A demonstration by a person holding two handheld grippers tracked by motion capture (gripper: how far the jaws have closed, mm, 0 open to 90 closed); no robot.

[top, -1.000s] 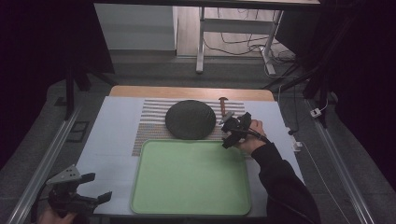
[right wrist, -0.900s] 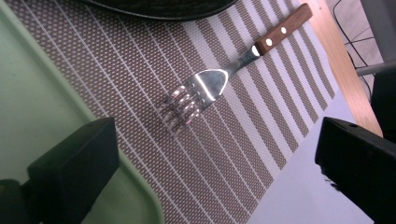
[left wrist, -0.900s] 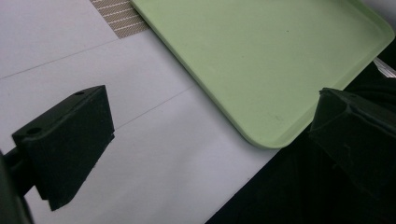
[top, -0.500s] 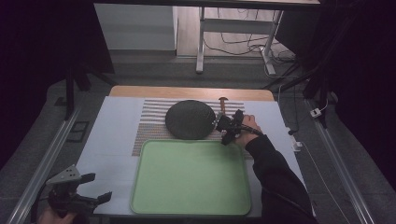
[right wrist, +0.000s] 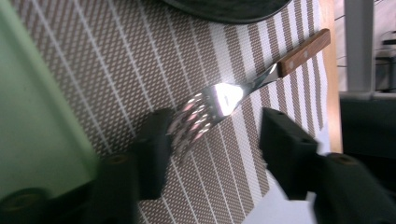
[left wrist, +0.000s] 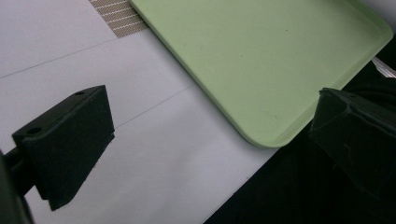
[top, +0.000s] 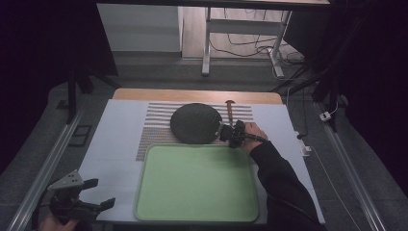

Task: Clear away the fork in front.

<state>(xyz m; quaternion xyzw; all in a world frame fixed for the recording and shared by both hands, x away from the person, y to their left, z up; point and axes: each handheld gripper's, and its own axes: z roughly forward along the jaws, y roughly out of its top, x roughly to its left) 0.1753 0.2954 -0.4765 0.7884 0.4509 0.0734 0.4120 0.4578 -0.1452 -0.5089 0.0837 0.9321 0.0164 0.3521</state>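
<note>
A fork (right wrist: 219, 100) with a wooden handle (top: 230, 108) lies on the striped placemat (top: 154, 130), just right of a dark round plate (top: 196, 123). My right gripper (top: 230, 134) is low over the mat with the fork's tines between its jaws (right wrist: 215, 140). The jaws have just been closing. One pad is at the tines and the other still stands clear of them. My left gripper (top: 102, 192) is held at the table's near left corner, open and empty (left wrist: 210, 135), beside the corner of the green tray (left wrist: 261, 56).
The green tray (top: 197, 183) fills the near middle of the white table cover, directly below the placemat and plate. A wooden table edge (top: 197, 95) runs behind the mat. Metal rails flank the table on both sides.
My right gripper has slid left toward the plate and sunk to the mat, its jaws narrowing around the fork's tines. The left gripper has stayed put.
</note>
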